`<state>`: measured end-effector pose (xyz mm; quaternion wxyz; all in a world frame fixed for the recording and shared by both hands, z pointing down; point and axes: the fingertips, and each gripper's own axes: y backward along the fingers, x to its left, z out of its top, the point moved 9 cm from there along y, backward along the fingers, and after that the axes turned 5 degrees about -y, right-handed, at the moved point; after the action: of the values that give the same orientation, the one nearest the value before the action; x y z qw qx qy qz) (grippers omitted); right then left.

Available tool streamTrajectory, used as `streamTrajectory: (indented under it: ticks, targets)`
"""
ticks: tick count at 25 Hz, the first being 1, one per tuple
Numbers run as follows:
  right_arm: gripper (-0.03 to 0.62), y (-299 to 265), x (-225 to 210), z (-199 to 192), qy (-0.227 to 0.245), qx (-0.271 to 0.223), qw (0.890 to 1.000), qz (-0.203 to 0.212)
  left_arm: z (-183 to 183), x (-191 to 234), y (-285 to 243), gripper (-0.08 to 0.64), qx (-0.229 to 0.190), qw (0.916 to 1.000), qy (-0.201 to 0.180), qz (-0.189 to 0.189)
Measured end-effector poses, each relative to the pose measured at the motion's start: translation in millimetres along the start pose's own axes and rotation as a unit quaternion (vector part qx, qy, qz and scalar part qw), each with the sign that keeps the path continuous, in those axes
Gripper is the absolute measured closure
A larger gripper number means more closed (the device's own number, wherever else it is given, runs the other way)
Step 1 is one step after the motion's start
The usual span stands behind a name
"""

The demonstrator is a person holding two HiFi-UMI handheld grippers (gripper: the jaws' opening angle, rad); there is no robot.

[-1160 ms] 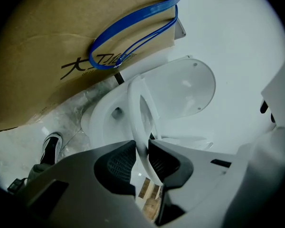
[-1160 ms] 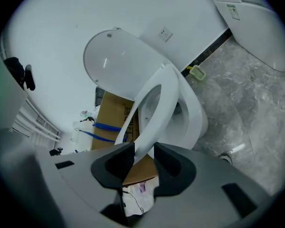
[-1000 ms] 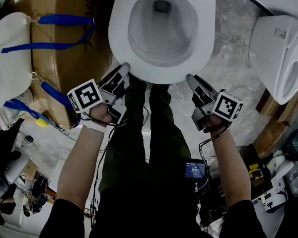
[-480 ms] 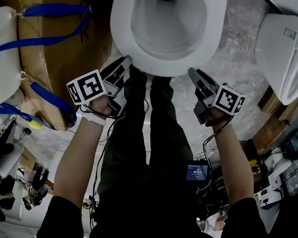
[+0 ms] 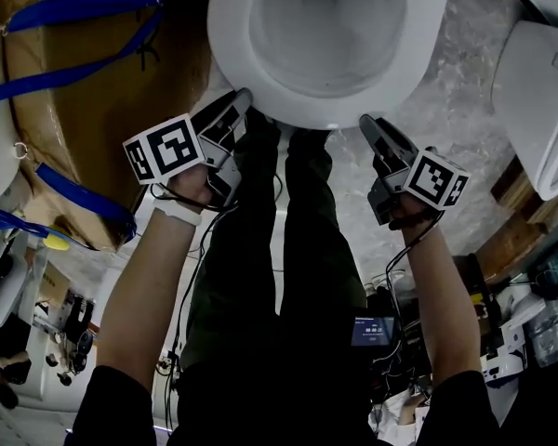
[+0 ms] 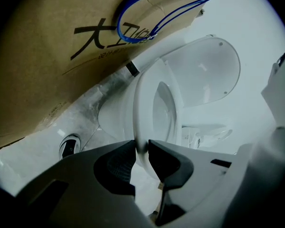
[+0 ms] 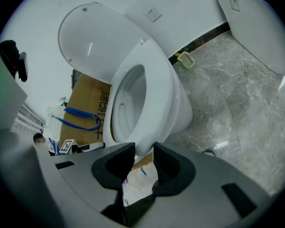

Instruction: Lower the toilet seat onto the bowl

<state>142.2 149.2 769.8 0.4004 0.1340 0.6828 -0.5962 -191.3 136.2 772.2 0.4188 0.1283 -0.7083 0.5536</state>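
**While two jaws pinch the seat, a slip could drop it**

Because the left gripper has its jaws clamped on the front rim of the toilet seat, the seat hangs on a thin hold; it lies low over the bowl, lid raised behind, contact unclear; the right gripper likewise pinches that rim between its jaws; the glossy plastic could slide free and slam, or uneven lowering could twist the hinge.

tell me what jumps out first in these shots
The white toilet seat fills the top of the head view, with the left gripper and right gripper each clamped on its front edge. To its left is a cardboard box with blue straps.
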Motion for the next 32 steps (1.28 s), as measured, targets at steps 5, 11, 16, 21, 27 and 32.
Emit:
streamTrajectory:
  ticks: [5, 11, 16, 21, 27, 32]
  targets:
    - [0.455, -9.7, -11.3, 1.3, 0.001, 0.006, 1.0, -0.009, -0.6, 7.3, -11.5, 0.469, 0.006, 0.9999, 0.006, 0.012]
    - [0.454, -16.8, -17.9, 4.9, 0.003, 0.012, 1.0, -0.019, 1.3, 12.5, -21.5, 0.469, 0.011, 0.9998, 0.005, 0.015]
    - [0.454, -20.2, -19.8, 3.0, 0.005, 0.02, 0.999, -0.025, 0.2, 16.2, -23.1, 0.469, 0.014, 0.9997, 0.006, 0.017]
    - [0.454, -21.1, -20.3, 5.0, 0.007, 0.021, 0.999, -0.028, 1.8, 16.7, -26.4, 0.469, 0.018, 0.9996, 0.01, 0.019]
    - [0.454, -20.1, -20.7, 2.2, 0.007, 0.019, 0.999, -0.036, 0.9, 17.0, -25.1, 0.468, 0.012, 0.9996, 0.012, 0.02]
    - [0.454, -16.8, -13.0, -15.0, 0.013, 0.049, 0.997, -0.051, -2.9, 14.6, -17.4, 0.469, 0.014, 0.9989, 0.019, 0.04]
